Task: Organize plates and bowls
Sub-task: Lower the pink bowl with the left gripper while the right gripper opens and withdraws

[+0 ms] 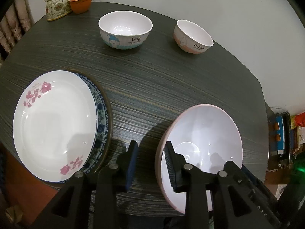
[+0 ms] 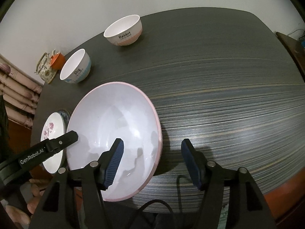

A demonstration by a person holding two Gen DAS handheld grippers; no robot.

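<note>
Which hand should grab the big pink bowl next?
Probably the left. The left tool is open with the big pink bowl's near rim between its fingers. The right tool, also open, straddles the rim too, but more loosely.

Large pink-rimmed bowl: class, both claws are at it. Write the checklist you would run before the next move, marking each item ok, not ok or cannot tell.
1. Left claw straddles the large bowl's rim, one finger inside and one outside: ok.
2. Right claw straddles the opposite rim: ok.
3. Claws shut on the rim: not ok, both are open.
4. Large bowl sits flat on the table: cannot tell.
5. Floral plate is stacked on the blue-patterned plate: ok.
6. Dog bowl and Rabbit bowl stand upright, apart from the claws: ok.
</note>
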